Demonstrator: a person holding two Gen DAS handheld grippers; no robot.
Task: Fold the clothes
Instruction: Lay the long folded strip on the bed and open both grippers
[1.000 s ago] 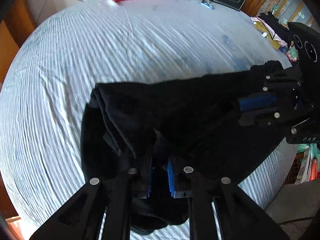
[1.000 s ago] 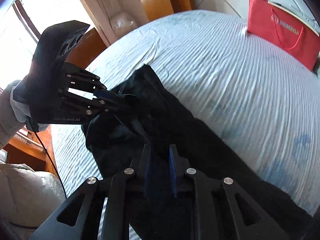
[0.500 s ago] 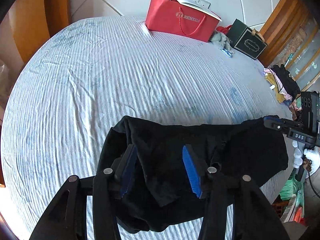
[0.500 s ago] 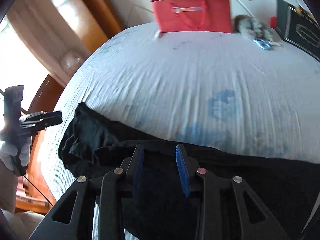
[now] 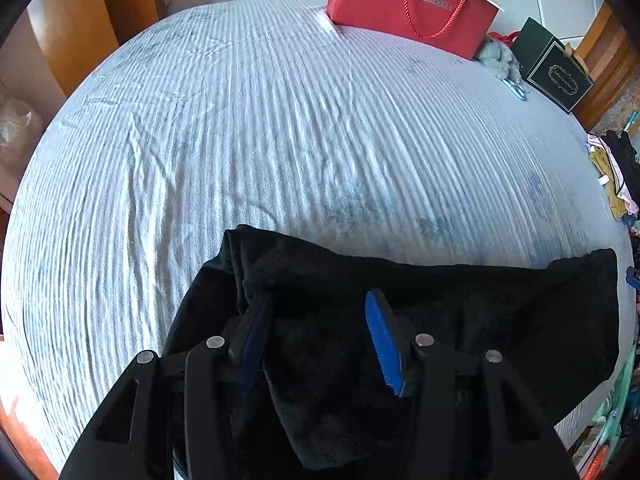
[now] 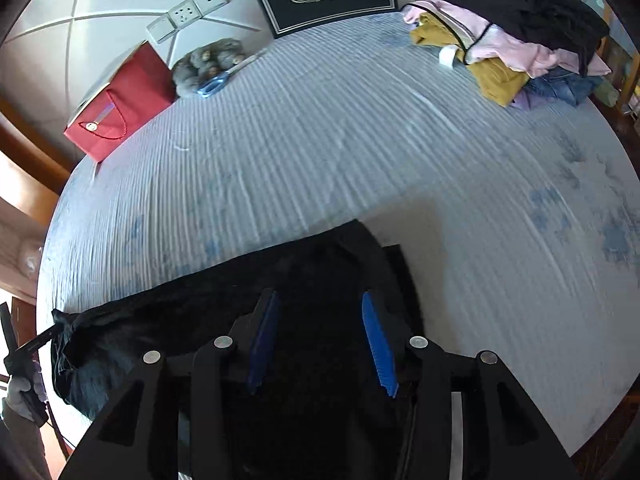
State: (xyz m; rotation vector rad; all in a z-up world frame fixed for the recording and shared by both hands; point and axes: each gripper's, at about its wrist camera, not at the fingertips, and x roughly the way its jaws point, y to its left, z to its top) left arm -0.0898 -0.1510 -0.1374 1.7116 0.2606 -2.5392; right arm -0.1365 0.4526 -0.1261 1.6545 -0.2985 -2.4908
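Observation:
A black garment (image 5: pixel 460 312) lies folded along the near edge of the bed, on a light blue striped sheet (image 5: pixel 280 140). My left gripper (image 5: pixel 320 312) is open above its left end, blue pads apart, holding nothing. My right gripper (image 6: pixel 320 308) is open above the garment's right end (image 6: pixel 340 264), also empty. In the right wrist view the left gripper's tip (image 6: pixel 44 336) shows at the garment's far left corner. In the left wrist view a blue tip of the right gripper (image 5: pixel 634 276) shows at the frame's right edge.
A red paper bag (image 5: pixel 412 4), a grey soft toy (image 5: pixel 498 56), scissors (image 6: pixel 224 76) and a black gift box (image 5: pixel 556 72) stand at the bed's far side. A pile of clothes (image 6: pixel 516 36) lies at the far right corner. Wooden furniture (image 5: pixel 76 20) flanks the bed.
Both grippers were shut on the black garment a second ago. They have laid it on the bed, opened, and drawn apart to its two ends.

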